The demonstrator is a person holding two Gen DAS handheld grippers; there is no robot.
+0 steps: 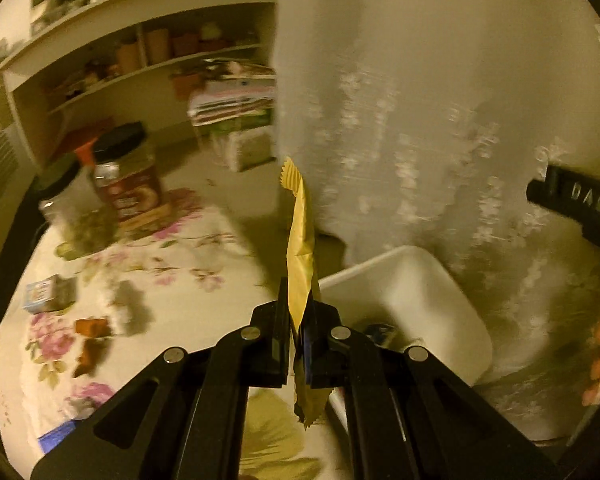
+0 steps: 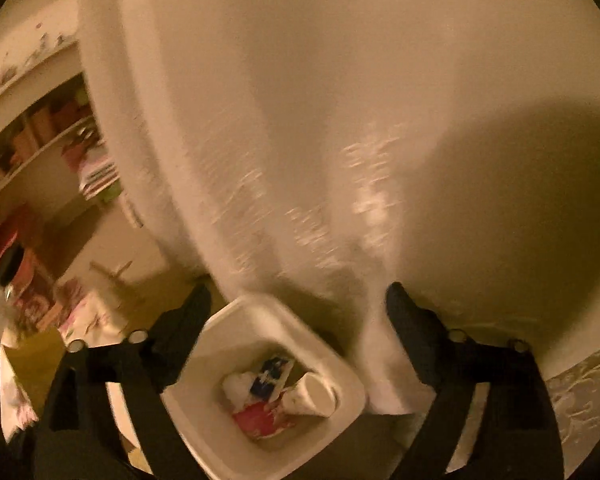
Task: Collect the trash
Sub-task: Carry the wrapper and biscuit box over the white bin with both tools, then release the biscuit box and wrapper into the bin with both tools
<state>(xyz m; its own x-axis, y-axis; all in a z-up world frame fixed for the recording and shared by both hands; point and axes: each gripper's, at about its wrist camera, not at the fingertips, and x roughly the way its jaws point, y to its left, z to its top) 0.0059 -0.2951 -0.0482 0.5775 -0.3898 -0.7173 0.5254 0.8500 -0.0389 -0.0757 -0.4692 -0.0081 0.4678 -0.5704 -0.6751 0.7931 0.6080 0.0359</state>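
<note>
Left wrist: left gripper (image 1: pixel 298 320) pinching yellow wrapper (image 1: pixel 301 248), beside white bin (image 1: pixel 412 280); small box (image 1: pixel 50 293) and brown scraps (image 1: pixel 92 336) left on floral tablecloth (image 1: pixel 172 292).

Right wrist, blurred: right gripper (image 2: pixel 300 308) spread, empty, above bin (image 2: pixel 228 360) apparently holding cup (image 2: pixel 312 396) and wrappers (image 2: pixel 264 420).

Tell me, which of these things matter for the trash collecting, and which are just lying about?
Part of the job: yellow wrapper pinched in the left gripper; white bin; open right gripper.

Just lying about: jar; small box; shelves; curtain.
</note>
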